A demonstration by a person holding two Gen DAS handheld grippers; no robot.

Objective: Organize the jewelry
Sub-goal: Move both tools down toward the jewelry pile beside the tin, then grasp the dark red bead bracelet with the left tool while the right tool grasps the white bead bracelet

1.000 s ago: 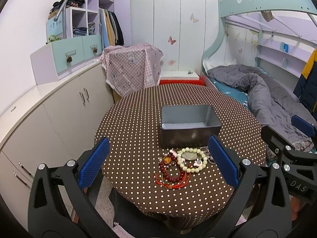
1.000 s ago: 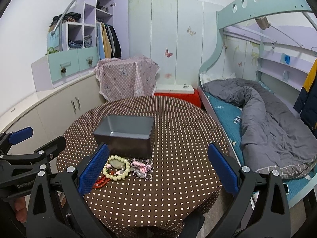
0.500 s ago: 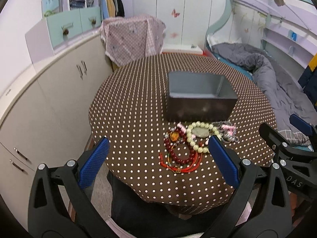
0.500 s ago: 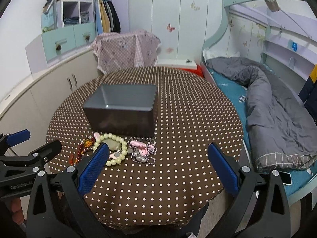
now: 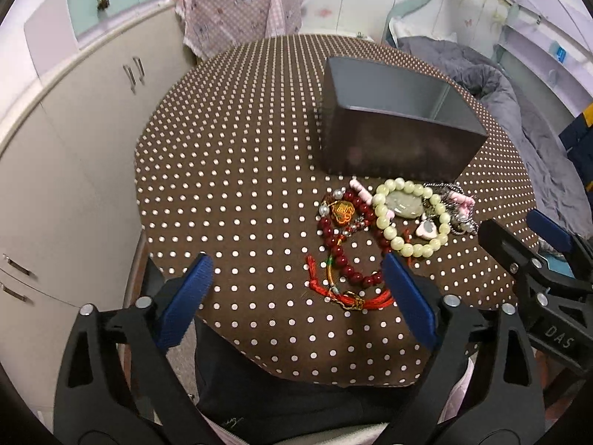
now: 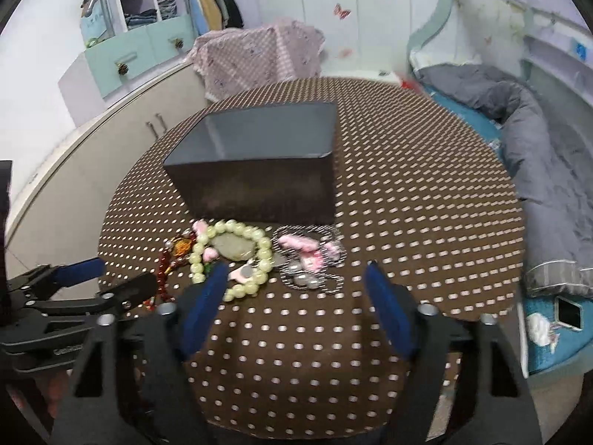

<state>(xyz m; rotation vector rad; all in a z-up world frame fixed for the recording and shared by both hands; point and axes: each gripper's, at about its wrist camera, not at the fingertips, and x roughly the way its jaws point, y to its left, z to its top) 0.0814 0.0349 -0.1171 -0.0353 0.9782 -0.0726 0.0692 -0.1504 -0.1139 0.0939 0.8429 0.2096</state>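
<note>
Bedroom setting: cream cabinets (image 5: 92,118) run along the 9 o'clock side and a bed with a grey duvet (image 6: 526,141) along the 3 o'clock side. Between them a round table (image 5: 237,170) in brown polka-dot cloth has open cloth from 7 to 11 o'clock; its near edge is cut off behind both tools. A grey open box (image 5: 393,129) sits past centre, toward 1 o'clock. Just at its near wall lies the jewelry: a pale green bead bracelet (image 5: 385,222), a red bead bracelet (image 5: 344,256) with red cord at its 8 o'clock, and a pink-and-silver chain bracelet (image 6: 311,259) at its 3 o'clock, overlapping and hard to separate. The left gripper (image 5: 296,296) and right gripper (image 6: 292,300) have jaws apart, recently narrowing, pads touching nothing. The right view is blurred.
</note>
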